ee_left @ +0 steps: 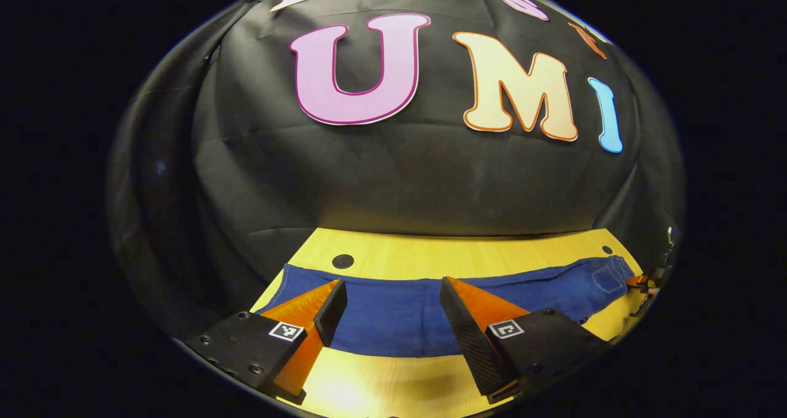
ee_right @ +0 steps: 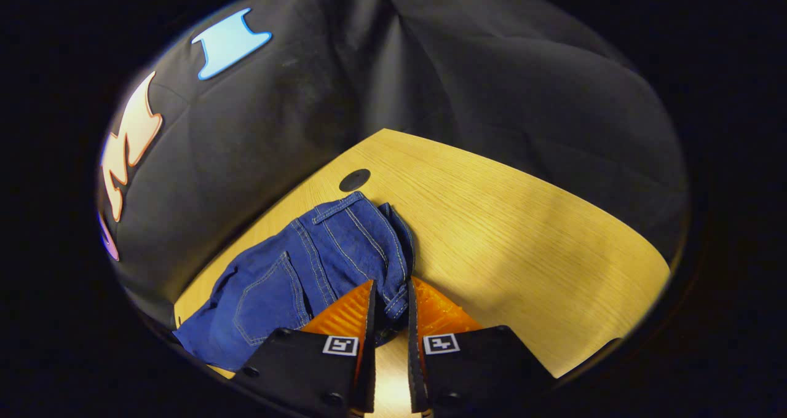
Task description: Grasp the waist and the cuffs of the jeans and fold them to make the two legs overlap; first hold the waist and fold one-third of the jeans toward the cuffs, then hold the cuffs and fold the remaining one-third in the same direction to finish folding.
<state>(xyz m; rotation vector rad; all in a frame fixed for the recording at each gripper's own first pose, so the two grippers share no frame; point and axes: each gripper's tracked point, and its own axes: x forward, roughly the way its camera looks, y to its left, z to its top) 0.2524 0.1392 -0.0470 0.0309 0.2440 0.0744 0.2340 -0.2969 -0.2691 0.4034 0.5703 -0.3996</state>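
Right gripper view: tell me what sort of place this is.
Most likely a recording booth set up for handling tasks, not a home. A black cloth wall drapes behind a bare light wooden table, and the only household item is a pair of jeans, its waist pinched in the right gripper.

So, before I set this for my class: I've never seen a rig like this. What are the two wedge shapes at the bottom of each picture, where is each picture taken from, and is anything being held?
Each wedge pair is a hand-held two-finger gripper; a person carries one in each hand. A camera rides on each gripper, looking along its fingers. In the left gripper view, the left gripper is open above blue jeans stretched across a wooden table. In the right gripper view, the right gripper is shut on the waistband of the jeans, pinching it between both fingers.
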